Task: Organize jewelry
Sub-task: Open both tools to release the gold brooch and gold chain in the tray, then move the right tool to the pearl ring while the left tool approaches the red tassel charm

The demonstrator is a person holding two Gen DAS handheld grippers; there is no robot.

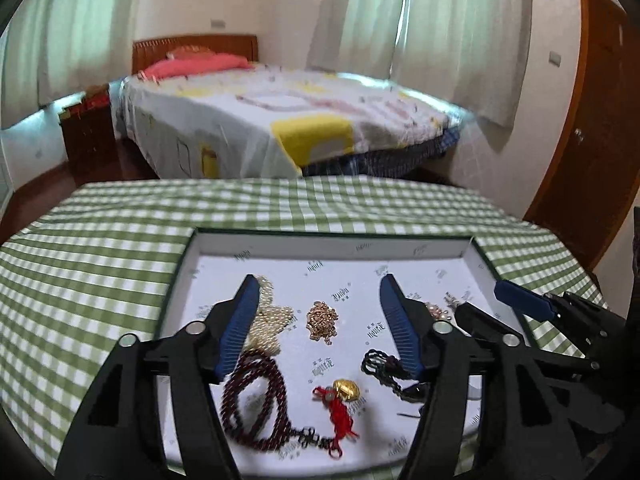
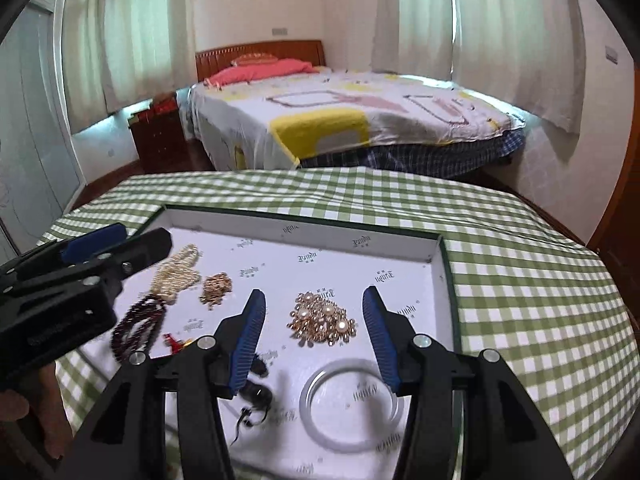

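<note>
A shallow white tray (image 1: 328, 246) with a dark green rim (image 2: 448, 276) lies on the checked table. In it lie a pearl necklace (image 1: 268, 320), a small gold chain (image 1: 322, 320), dark red beads (image 1: 256, 396), a gold charm on red cord (image 1: 344, 392), a black cord piece (image 1: 384, 364), a gold and pearl cluster (image 2: 324, 318) and a white bangle (image 2: 352, 404). My left gripper (image 1: 318, 284) is open and empty above the gold chain. My right gripper (image 2: 314, 296) is open and empty above the pearl cluster.
The table wears a green and white checked cloth (image 2: 520, 272). Behind it stands a bed (image 2: 360, 120) with a patterned sheet, a dark wooden nightstand (image 2: 160, 140) and curtained windows. A wooden door (image 1: 592, 120) is at the right.
</note>
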